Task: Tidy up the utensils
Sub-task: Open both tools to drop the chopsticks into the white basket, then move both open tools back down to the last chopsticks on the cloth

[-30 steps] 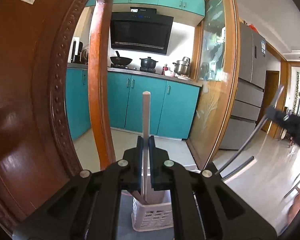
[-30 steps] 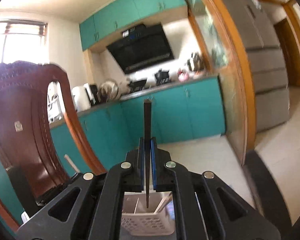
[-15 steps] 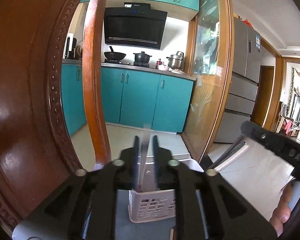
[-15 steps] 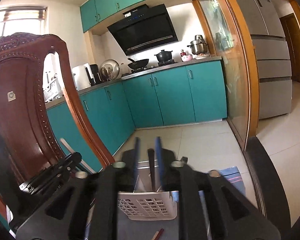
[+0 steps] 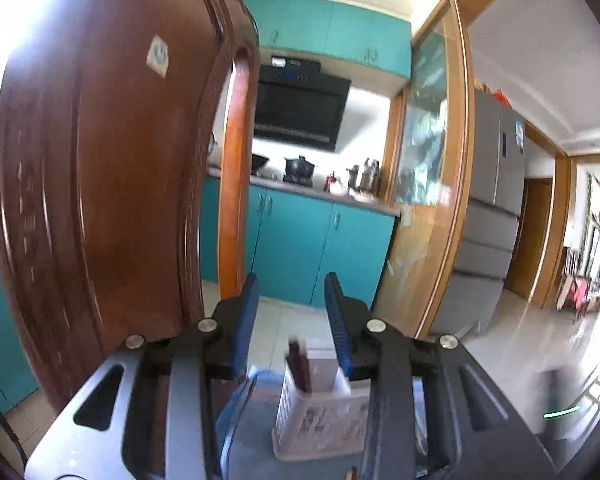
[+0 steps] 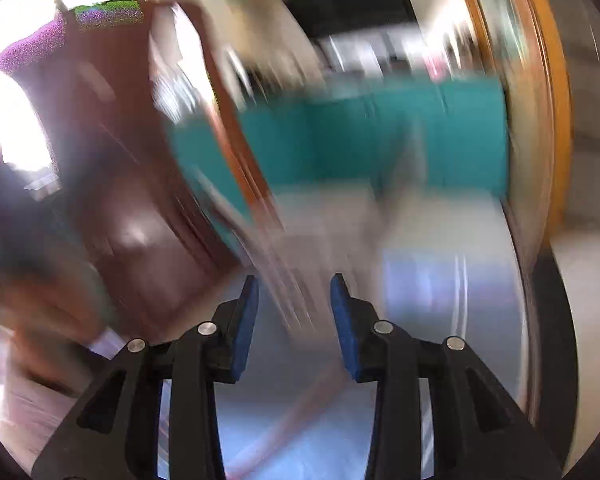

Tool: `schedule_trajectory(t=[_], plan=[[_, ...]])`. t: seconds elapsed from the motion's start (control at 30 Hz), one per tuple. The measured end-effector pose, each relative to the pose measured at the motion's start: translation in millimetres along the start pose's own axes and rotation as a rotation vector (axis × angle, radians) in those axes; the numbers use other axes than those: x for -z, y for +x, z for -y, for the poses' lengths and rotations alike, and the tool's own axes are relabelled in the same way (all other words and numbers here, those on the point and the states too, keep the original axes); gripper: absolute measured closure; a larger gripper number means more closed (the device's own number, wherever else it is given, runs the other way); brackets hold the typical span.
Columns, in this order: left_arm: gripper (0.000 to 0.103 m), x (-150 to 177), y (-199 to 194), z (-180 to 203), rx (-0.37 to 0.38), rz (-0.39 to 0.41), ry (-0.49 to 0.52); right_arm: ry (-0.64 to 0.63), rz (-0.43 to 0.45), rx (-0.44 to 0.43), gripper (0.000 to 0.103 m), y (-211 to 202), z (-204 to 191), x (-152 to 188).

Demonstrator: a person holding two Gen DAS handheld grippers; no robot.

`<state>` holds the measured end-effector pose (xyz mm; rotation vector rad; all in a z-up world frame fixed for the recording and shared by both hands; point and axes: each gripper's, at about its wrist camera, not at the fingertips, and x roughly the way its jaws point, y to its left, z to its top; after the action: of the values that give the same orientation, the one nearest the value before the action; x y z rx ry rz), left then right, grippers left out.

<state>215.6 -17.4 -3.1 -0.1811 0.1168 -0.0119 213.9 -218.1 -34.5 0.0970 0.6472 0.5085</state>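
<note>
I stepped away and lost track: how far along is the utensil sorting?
Done: a dark stick and a pale one stand in the white basket. In hand: nothing. The left gripper and right gripper both have their jaws apart and empty. Left: a small reddish tip shows at the bottom edge of the left view, perhaps another utensil. The right view is too blurred to show more.

One white slotted basket stands on the worktop, with two utensil handles rising from it: one dark handle and one pale handle. One blue cloth lies just beside the basket. One wooden chair back rises past the worktop's far edge. The right wrist view is too blurred to count anything.
</note>
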Motion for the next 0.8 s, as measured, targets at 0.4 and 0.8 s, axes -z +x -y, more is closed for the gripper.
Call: schedule_trajectory(t=[0.4, 0.8], plan=[[0.063, 68, 39, 6, -0.030, -0.314, 0.090, 0.145, -0.336, 0.257, 0.069, 144, 24, 34], [0.052, 99, 63, 10, 0.019, -0.533, 0.113, -0.109, -0.376, 0.271, 0.092, 129, 15, 44]])
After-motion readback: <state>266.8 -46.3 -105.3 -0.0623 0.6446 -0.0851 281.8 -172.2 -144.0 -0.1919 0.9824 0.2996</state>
